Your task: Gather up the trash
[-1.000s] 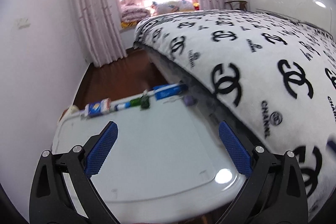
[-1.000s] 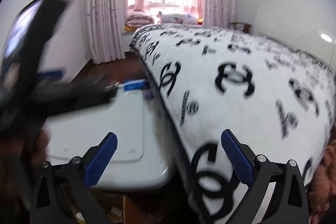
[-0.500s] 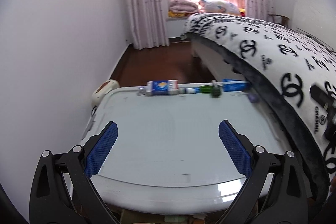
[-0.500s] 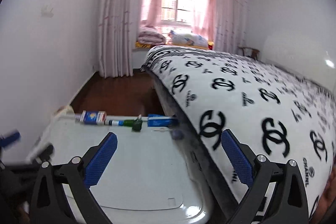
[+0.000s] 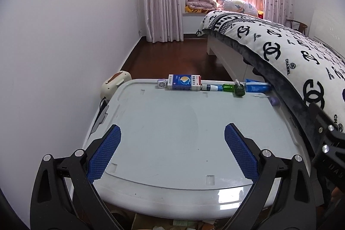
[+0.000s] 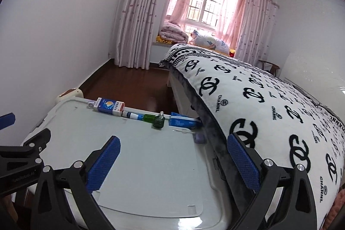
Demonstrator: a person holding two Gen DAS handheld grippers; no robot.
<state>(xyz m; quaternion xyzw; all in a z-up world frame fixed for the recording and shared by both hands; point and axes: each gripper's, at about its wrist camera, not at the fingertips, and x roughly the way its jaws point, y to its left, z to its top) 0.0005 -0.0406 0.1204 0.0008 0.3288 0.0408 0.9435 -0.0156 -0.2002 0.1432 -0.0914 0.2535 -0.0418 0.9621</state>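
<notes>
on the grey lid [image 5: 183,133] lie a blue-white box [image 5: 184,82] and green bottle [image 5: 234,88]; both claws [image 5: 172,143] [image 6: 173,153] gape wide, empty.

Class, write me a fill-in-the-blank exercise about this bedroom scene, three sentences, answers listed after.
1. Both the left gripper and the right gripper are ____.
2. The bottle lying on the grey lid is ____ in colour.
3. The blue box sits along the lid's ____ edge.

Answers: open; green; far
</notes>
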